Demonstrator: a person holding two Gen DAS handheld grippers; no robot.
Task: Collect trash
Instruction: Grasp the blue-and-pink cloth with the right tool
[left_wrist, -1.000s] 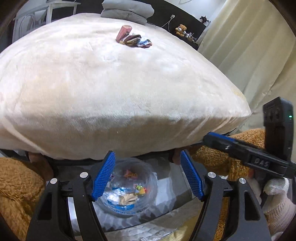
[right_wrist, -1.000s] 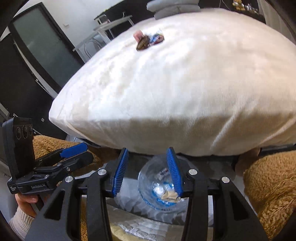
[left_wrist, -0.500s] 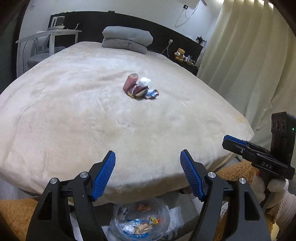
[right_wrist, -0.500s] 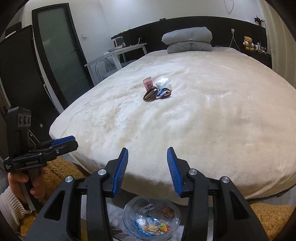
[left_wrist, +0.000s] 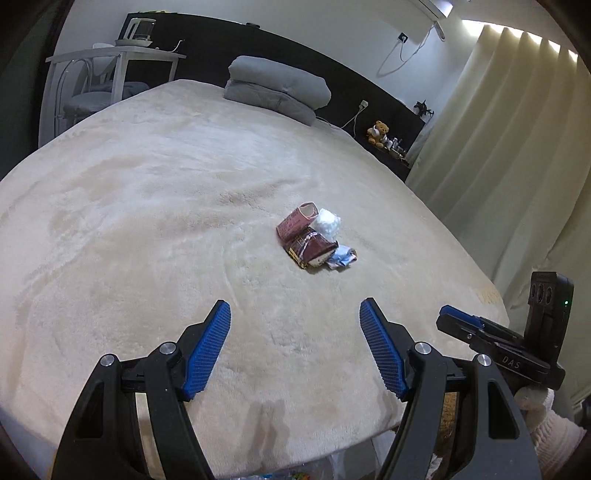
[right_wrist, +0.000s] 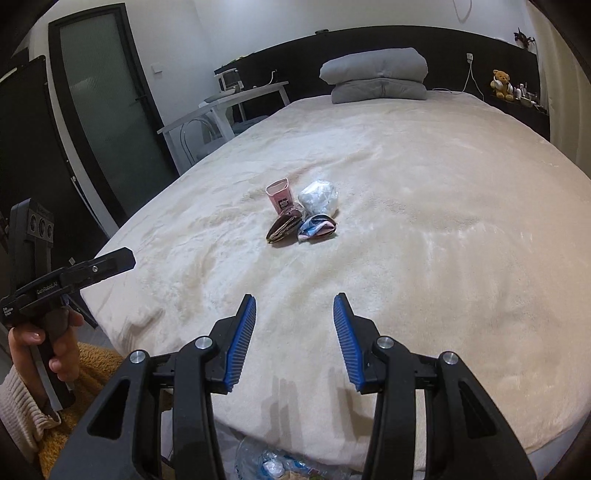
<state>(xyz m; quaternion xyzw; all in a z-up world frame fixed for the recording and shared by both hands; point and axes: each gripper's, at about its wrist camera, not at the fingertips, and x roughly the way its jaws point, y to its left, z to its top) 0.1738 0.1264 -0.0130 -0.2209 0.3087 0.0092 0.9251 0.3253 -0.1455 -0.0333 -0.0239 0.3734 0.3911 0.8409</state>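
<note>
Reaching for more trash looks like the step in hand. Both tools are lifted over the near edge of the bed (right_wrist: 424, 206), and both point at a small pile of trash (right_wrist: 301, 216) in the middle of the right wrist picture. The pile sits on the fluffy cream cover, well apart from both tools. In it are a pink cup (right_wrist: 282, 195) lying on its side, a crumpled white wad (right_wrist: 319, 195), a brown wrapper (right_wrist: 284, 229) and a blue and pink wrapper (right_wrist: 317, 229), all touching each other.

The left gripper (left_wrist: 295, 347) has its fingers wide, with nothing between them. The right gripper (right_wrist: 294, 334) has its fingers a bit narrower (they have just been opening), and nothing is between them either.

At the bottom edge of the right wrist picture a clear bowl (right_wrist: 273, 467) peeks out below the bed, with some bits already in it.

Next, I think, a tool has to go far forward over the bed, come down on one piece and squeeze. The wrappers are thin and flat, so the fingers should go low, close to the cover. The pieces touch, so a grab may drag a neighbor along.
</note>
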